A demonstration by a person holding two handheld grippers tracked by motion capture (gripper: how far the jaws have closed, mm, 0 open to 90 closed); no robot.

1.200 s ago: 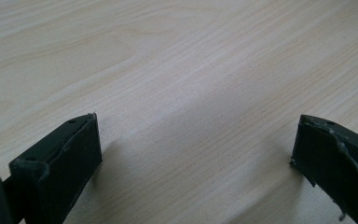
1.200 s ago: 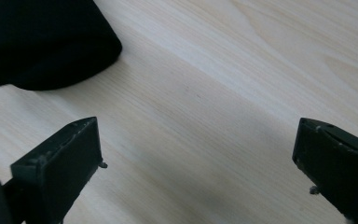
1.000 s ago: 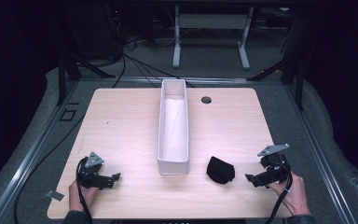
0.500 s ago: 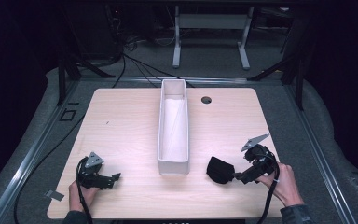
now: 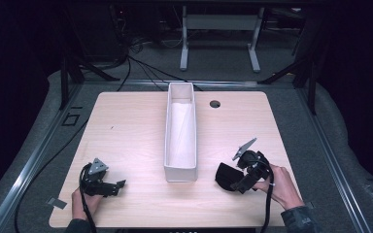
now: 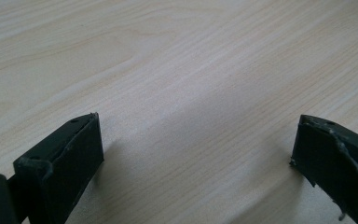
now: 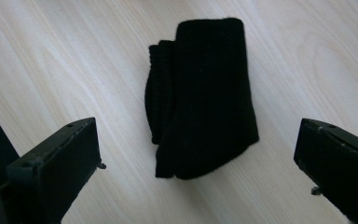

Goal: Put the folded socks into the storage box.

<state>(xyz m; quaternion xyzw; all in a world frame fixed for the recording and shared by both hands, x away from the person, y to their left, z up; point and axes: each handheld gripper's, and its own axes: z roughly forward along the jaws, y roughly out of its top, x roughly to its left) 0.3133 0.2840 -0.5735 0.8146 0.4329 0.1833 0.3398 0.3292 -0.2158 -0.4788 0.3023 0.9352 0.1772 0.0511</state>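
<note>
Right tongs (image 7: 196,158) spread wide, nothing gripped, poised over the folded black sock (image 7: 205,98) (probably a sock) on the tabletop (image 5: 126,126), just right of the white bin (image 5: 180,167). Sock's long axis runs straight ahead between the jaws. Left tongs (image 6: 193,154) also agape and empty, well apart at the left.

No text, label, brand, number or sign could be read anywhere in these views.
</note>
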